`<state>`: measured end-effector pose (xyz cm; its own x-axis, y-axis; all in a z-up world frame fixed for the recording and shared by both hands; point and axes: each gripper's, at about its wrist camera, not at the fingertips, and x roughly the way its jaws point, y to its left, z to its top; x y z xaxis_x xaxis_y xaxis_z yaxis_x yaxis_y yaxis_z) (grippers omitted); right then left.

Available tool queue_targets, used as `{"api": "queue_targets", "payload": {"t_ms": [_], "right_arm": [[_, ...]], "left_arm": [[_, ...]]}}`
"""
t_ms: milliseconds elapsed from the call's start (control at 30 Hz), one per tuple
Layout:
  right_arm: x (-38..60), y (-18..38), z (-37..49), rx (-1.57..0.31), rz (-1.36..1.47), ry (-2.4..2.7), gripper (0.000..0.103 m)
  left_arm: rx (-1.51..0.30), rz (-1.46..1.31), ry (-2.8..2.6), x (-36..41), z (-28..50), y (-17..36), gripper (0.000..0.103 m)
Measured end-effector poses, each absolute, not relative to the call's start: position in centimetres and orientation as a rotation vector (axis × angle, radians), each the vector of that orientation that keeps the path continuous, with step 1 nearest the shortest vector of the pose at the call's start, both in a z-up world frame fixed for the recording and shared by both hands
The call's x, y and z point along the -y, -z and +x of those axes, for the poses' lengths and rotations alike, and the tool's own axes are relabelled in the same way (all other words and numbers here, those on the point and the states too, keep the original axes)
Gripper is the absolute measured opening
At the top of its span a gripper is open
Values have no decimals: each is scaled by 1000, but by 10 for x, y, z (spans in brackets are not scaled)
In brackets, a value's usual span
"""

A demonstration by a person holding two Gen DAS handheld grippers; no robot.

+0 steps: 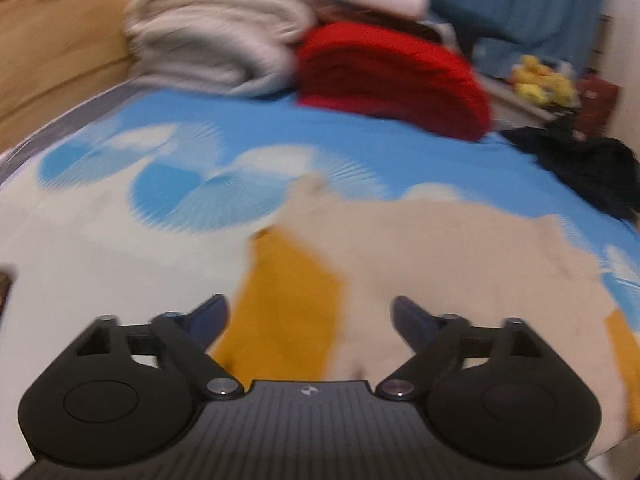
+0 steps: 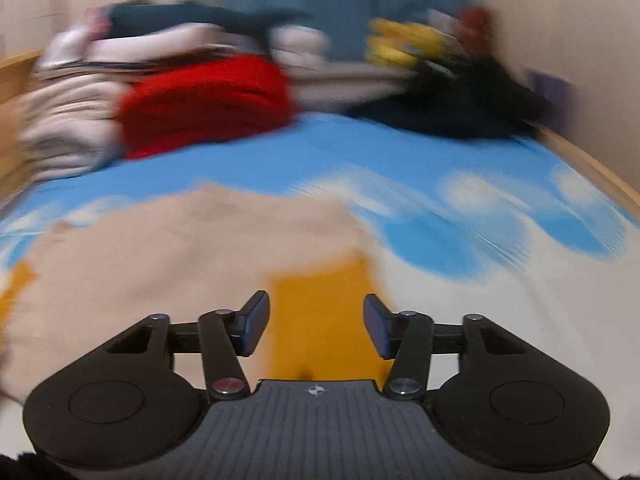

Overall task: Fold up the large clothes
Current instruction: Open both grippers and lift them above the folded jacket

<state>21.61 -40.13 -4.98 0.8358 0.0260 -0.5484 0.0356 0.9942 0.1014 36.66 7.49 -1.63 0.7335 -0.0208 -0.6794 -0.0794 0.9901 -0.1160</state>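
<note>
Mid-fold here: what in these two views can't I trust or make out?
- Beige garment: near hem hidden behind left tool, left view.
- Folded pile: motion blur, right view; count unreadable.
- Yellow items: too small and blurred, left view.
- Black clothing: cut by frame edge, left view.

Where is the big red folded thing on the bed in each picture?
Left wrist view: the red folded cloth lies upper right of centre, beside a beige folded pile.
Right wrist view: the red folded cloth lies upper left.
Shared landmark: the blue and white patterned bedsheet under it.
</note>
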Motion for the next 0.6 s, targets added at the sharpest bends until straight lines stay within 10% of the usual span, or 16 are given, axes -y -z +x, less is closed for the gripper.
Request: {"api": "queue_targets", "payload": {"t_ms": [133, 600], "right_arm": [[339, 44, 290, -551, -45, -155, 33], [306, 159, 448, -739, -28, -129, 28]], "left_arm": [[-706, -33, 72, -11, 417, 13, 100], [-758, 102, -4, 26, 536, 142, 103]]}}
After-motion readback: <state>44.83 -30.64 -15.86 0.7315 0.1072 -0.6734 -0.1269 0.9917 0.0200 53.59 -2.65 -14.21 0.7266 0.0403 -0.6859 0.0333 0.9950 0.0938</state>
